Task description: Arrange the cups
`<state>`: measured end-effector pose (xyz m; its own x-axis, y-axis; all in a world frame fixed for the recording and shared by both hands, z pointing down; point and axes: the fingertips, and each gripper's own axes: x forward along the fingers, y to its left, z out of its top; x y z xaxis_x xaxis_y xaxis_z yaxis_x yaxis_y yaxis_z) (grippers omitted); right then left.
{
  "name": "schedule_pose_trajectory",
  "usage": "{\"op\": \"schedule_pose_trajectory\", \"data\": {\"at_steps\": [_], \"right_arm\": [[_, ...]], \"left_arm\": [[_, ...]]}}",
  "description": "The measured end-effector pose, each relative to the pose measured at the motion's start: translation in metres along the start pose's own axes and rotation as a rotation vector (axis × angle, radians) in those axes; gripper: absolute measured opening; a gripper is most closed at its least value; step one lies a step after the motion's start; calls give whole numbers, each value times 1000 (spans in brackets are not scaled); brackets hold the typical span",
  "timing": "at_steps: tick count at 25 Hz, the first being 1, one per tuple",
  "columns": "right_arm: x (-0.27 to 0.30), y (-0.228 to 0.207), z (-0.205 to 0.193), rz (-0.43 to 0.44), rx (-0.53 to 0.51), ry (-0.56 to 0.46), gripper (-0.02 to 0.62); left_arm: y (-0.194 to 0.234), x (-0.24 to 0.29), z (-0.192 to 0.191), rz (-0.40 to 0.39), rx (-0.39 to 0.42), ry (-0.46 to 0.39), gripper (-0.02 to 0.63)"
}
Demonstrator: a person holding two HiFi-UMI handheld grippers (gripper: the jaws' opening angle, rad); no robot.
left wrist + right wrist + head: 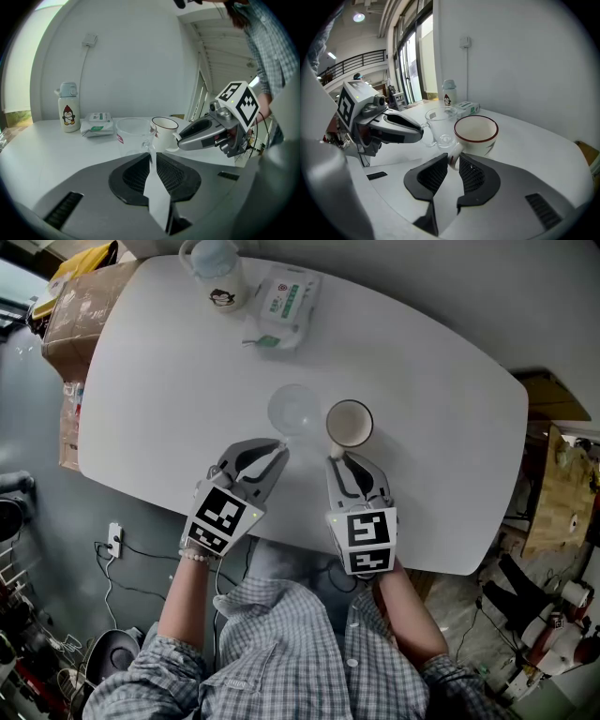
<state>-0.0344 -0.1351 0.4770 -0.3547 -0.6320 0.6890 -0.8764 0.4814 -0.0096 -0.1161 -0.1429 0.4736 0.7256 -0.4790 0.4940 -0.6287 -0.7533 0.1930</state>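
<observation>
While your left gripper has its jaws pinched nearly together on the handle of the clear glass cup, your right gripper is clamped the same way on the handle of the white mug. Both cups are upright on the white table, and the clear glass cup is just left of the white mug, close to touching. You've got both grippers side by side on the near side of the mug. Well beyond the mug, off to its far left, are the penguin bottle and the wipes pack
</observation>
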Motion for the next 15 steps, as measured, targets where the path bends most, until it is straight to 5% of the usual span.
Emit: {"op": "schedule_pose_trajectory", "data": {"at_steps": [15], "right_arm": [[-4, -6, -2, -18, -62, -3, 86]], "left_arm": [[-2, -6, 1, -4, -50, -9, 49]]}}
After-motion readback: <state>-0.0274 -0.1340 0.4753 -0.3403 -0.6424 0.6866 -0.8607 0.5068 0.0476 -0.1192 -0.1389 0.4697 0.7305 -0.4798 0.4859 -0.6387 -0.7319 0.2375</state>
